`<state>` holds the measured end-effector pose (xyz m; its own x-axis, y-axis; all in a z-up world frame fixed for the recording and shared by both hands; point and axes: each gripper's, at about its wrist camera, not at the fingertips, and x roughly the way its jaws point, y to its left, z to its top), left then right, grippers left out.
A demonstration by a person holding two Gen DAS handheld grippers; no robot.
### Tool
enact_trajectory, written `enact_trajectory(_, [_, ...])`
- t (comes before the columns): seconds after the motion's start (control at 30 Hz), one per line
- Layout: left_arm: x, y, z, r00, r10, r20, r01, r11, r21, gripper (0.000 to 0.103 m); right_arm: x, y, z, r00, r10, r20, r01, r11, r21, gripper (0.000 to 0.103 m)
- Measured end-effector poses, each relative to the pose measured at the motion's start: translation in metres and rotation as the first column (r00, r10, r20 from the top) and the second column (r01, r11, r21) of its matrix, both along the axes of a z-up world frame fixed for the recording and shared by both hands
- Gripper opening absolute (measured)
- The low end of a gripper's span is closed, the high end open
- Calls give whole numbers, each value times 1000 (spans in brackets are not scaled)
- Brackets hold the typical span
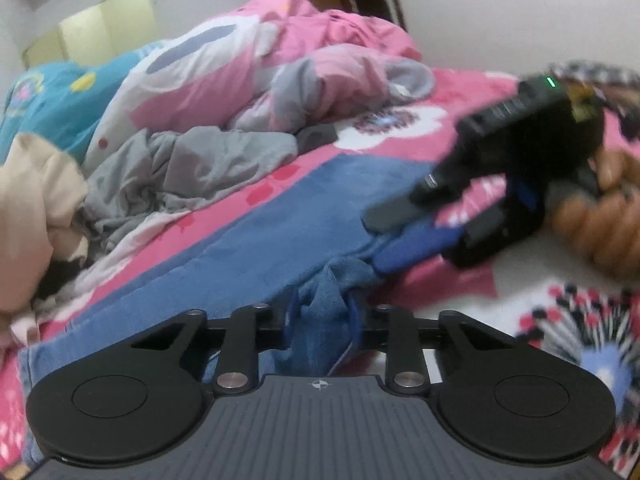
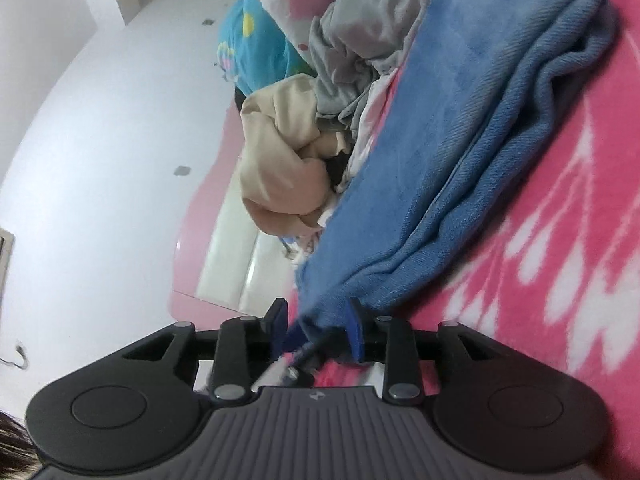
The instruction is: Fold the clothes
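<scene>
While the blue garment [image 1: 256, 240] lies stretched across the pink flowered blanket [image 1: 460, 280] through the middle of the left wrist frame, your left gripper [image 1: 320, 320] at bottom centre is clamped on a bunched edge of it. Your right gripper [image 2: 316, 332] (seen blurred at right in the left view) pinches another edge at the bottom of its own frame. A grey garment [image 1: 188, 168] and a beige one [image 1: 36, 208] sit crumpled at left.
</scene>
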<state>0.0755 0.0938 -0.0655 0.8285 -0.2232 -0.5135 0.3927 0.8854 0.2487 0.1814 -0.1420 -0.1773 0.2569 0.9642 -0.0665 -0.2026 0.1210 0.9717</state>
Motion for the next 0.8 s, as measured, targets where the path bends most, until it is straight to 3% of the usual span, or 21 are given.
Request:
enact_trajectory(0.2, [5, 5, 5, 999, 50, -12, -51, 996, -69, 21, 1, -2, -3, 999, -23, -33, 23, 1000, 6, 31])
enact_trajectory(0.27, [5, 5, 5, 998, 66, -11, -66, 994, -88, 21, 2, -4, -1, 998, -53, -41, 53, 999, -12, 26])
enact_trajectory(0.33, [5, 6, 5, 997, 79, -9, -80, 991, -106, 21, 4, -4, -1, 994, -92, -53, 90, 995, -40, 14])
enact_trajectory(0.4, [4, 7, 7, 996, 91, -6, -91, 988, -124, 21, 6, -3, -1, 992, -112, -59, 108, 992, -68, 11])
enact_trajectory(0.5, [4, 9, 8, 994, 109, -8, -109, 986, -128, 21, 3, -1, 4, 994, -103, -27, 101, 992, -74, 12])
enact_trajectory(0.6, [6, 9, 8, 992, 130, -5, -129, 983, -131, 21, 0, -5, 3, 997, -67, -37, 67, 998, 12, 13])
enact_trajectory(0.8, [7, 5, 8, 988, 153, 25, -149, 982, -116, 17, -1, 1, 5, 999, -43, -19, 42, 998, -47, 13])
